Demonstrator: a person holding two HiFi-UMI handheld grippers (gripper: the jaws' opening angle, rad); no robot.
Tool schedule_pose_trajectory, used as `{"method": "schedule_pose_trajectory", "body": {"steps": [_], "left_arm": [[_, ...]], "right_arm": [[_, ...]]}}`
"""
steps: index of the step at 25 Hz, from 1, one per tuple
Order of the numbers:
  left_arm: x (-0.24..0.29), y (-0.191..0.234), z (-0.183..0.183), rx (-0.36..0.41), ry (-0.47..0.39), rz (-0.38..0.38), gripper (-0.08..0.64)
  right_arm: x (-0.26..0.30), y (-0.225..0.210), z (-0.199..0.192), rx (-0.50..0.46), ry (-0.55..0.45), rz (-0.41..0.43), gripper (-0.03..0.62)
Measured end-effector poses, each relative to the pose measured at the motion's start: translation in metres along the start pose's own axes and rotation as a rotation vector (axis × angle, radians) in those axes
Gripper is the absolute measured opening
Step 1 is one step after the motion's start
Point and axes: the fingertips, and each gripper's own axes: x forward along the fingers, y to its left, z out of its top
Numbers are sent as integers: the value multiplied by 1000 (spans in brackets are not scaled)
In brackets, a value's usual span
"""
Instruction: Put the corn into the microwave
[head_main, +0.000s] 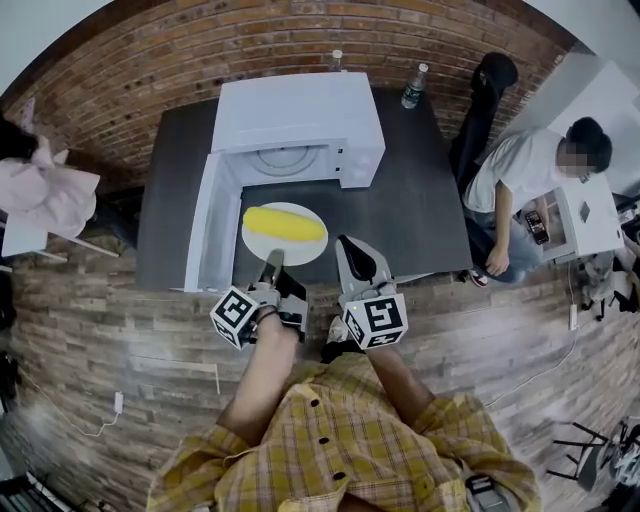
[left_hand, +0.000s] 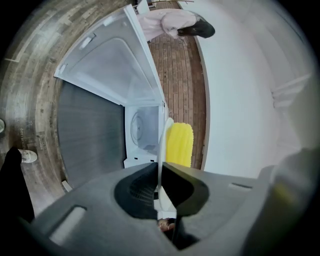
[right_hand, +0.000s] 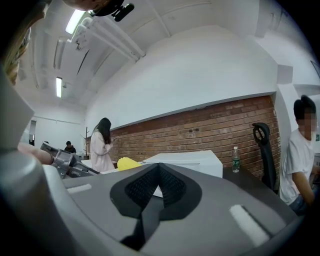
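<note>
A yellow corn cob (head_main: 284, 224) lies on a white plate (head_main: 303, 251) that hangs over the dark table (head_main: 425, 215), just in front of the white microwave (head_main: 300, 110). The microwave's door (head_main: 205, 225) stands open to the left and the turntable (head_main: 285, 160) shows inside. My left gripper (head_main: 272, 262) is shut on the plate's near rim. In the left gripper view the plate (left_hand: 162, 142) runs edge-on between the left gripper (left_hand: 160, 169) jaws, with the corn (left_hand: 180, 145) to its right. My right gripper (head_main: 360, 265) hovers beside the plate, shut and empty, its jaws meeting in the right gripper view (right_hand: 159, 172).
Two water bottles (head_main: 414, 87) (head_main: 337, 58) stand at the table's far edge by the brick wall. A black chair (head_main: 485, 100) and a seated person (head_main: 530, 170) are to the right. Another person in pink (head_main: 40, 190) stands at the far left.
</note>
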Motion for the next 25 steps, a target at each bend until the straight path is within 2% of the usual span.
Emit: {"method": "schedule_pose_trajectory", "body": {"steps": [7, 11, 14, 25], "left_arm": [[43, -3, 3, 4, -50, 14, 20], [63, 1, 10, -20, -64, 18, 19], [77, 9, 19, -9, -58, 50, 20], [141, 40, 65, -43, -87, 67, 18]], "right_arm": [[31, -35, 1, 20, 9, 33, 3], [47, -41, -6, 24, 29, 37, 3], [59, -42, -13, 17, 45, 30, 3], [108, -49, -32, 13, 86, -3, 3]]}}
